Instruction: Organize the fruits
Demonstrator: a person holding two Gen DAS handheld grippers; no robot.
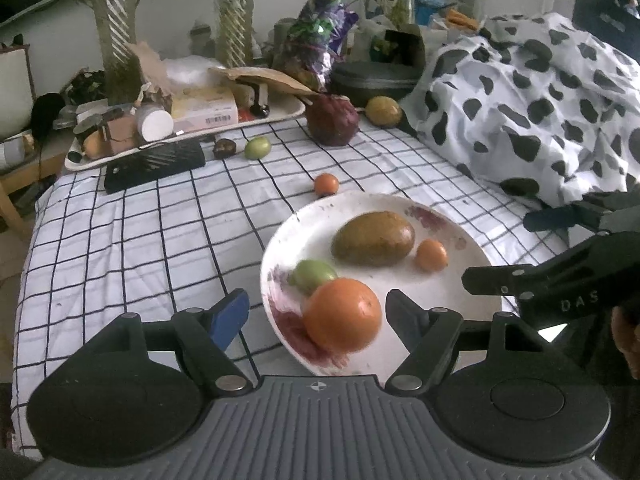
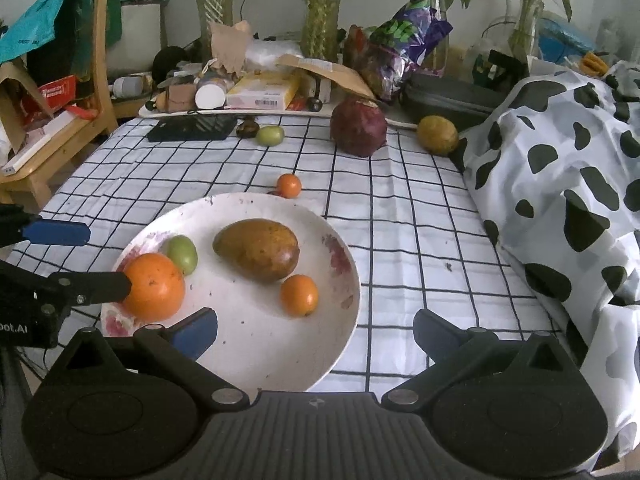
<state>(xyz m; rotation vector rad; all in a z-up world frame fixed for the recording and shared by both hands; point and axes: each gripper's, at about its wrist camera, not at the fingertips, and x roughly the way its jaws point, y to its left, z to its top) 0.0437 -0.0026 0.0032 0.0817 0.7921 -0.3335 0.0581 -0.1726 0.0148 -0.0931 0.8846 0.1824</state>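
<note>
A white flowered plate (image 2: 260,344) on the checked cloth holds a brown mango (image 2: 256,250), a small orange fruit (image 2: 299,295), a green fruit (image 2: 182,254) and a big orange (image 1: 342,314). My left gripper (image 1: 316,316) is open around the big orange; its black finger touches the fruit and the blue pad stands clear. My right gripper (image 2: 316,334) is open over the plate's near rim, with nothing held. Off the plate lie a small orange fruit (image 2: 289,185), a green fruit (image 2: 270,135), a dark round fruit (image 2: 247,127), a big dark red fruit (image 2: 359,126) and a yellow fruit (image 2: 437,135).
A cluttered tray (image 2: 248,111) and a black flat object (image 2: 192,128) stand at the table's back, with plant vases (image 2: 320,24) behind. A cow-patterned cloth (image 2: 560,168) heaps up along the right side. A wooden chair (image 2: 100,80) stands at the left.
</note>
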